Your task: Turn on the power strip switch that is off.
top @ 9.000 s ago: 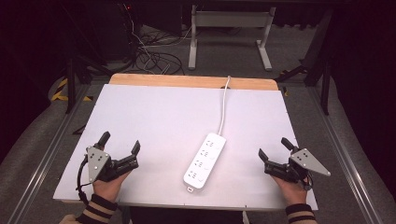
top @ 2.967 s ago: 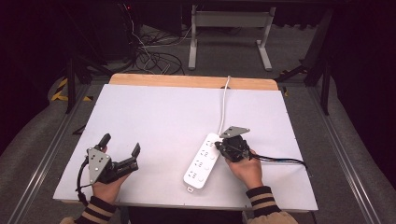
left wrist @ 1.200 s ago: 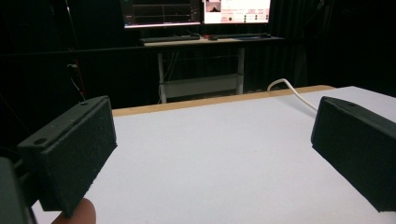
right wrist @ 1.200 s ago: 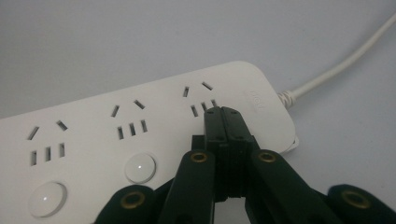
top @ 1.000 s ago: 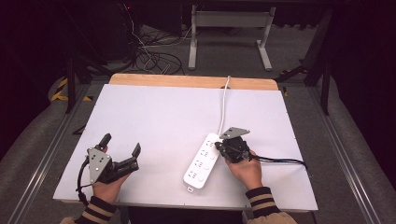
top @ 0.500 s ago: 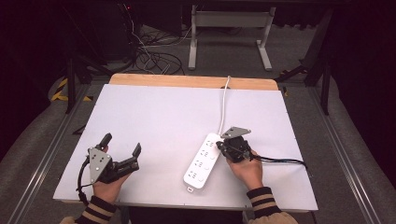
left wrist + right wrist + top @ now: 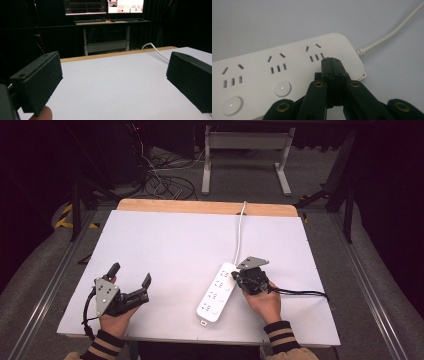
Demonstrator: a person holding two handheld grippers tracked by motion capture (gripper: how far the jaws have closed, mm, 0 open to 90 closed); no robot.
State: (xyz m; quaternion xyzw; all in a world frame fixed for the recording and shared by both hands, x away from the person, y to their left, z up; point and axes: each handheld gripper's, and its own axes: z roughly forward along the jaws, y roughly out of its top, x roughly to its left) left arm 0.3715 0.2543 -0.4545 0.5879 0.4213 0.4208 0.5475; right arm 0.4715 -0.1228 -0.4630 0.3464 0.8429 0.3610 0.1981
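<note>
A white power strip (image 7: 216, 292) lies on the white table (image 7: 165, 245), right of centre, its cord (image 7: 240, 230) running to the far edge. My right gripper (image 7: 238, 279) is shut with nothing between its jaws, and its tips rest on the strip's cord end. In the right gripper view the joined tips (image 7: 331, 61) touch the power strip (image 7: 262, 75) just below the end socket, in line with two round buttons (image 7: 282, 88). My left gripper (image 7: 131, 274) sits near the front left, open and holding nothing; its pads (image 7: 40, 80) stand wide apart over bare table.
The right gripper's black cable (image 7: 300, 293) trails right across the table. Behind the wooden far edge (image 7: 205, 206) are floor cables and a metal stand (image 7: 245, 150). A desk with monitors (image 7: 105, 6) shows in the left gripper view.
Over nine seconds my right gripper moved from the front right corner to the strip and shut. Nothing has moved in the last second. The left gripper has stayed put.
</note>
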